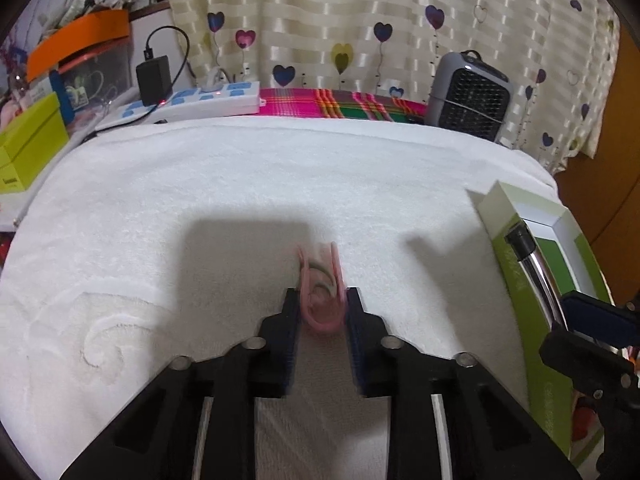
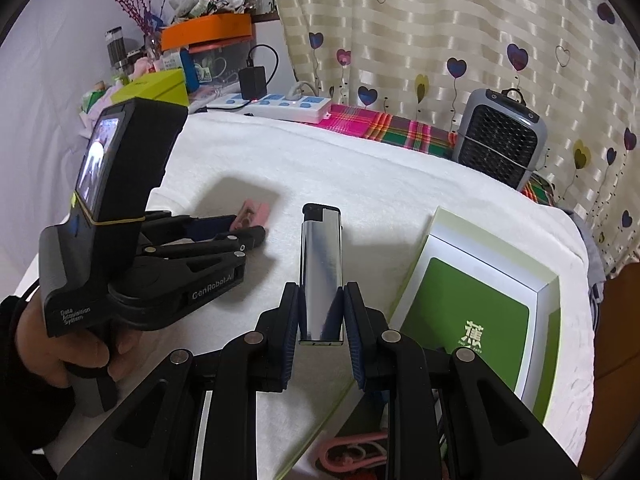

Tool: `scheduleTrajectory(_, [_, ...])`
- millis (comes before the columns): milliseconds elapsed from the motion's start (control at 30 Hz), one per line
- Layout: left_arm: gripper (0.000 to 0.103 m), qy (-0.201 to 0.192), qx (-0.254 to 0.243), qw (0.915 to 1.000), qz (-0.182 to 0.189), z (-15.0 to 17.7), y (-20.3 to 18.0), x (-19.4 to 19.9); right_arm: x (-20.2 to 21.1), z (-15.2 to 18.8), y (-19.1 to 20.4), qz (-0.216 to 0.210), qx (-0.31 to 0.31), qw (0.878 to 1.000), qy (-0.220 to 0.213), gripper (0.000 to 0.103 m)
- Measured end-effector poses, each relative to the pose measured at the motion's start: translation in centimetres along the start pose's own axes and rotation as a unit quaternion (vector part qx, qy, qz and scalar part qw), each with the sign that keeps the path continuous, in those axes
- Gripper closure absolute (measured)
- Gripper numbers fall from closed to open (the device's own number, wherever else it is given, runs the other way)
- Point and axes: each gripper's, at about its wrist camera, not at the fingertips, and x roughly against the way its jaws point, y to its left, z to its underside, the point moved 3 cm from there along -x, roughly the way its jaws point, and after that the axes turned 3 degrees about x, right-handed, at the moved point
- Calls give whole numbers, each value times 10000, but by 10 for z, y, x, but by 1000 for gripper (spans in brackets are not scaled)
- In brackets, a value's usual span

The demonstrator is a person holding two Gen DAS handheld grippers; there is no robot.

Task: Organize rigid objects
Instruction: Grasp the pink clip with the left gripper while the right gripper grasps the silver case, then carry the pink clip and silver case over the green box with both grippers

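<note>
Jaws of the left gripper (image 1: pixel 322 312) stand narrow and pinch a pink clothes peg (image 1: pixel 321 298) at its looped end, the peg's two arms pointing away toward the far edge; it is blurred, so whether it rests on the white towel (image 1: pixel 280 176) or is just clear of it I cannot tell. Jaws of the right gripper (image 2: pixel 321 312) are closed on a silver lighter (image 2: pixel 321 276), held upright with its black cap on top, above the towel near the worktop's right edge. Beside it lies an open green box (image 2: pixel 548 284), white-rimmed, along that right edge. Another pink peg (image 2: pixel 352 454) shows at the near edge.

Judging by this, both pick-ups are made and the carrying step is in hand. Next, each piece probably needs moving over the box, lowering inside the rim, then release; the lighter looks closer to going in first.
</note>
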Motion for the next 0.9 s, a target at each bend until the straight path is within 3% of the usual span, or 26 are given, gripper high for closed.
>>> scheduleTrajectory(500, [83, -485, 22, 9977, 467, 24, -10, 62, 23, 16, 5, -209, -152, 9993, -264, 80])
scheduleTrajectory(900, [83, -729, -41, 9954, 622, 42, -28, 103, 49, 30, 9, -268, -244, 9983, -462, 80])
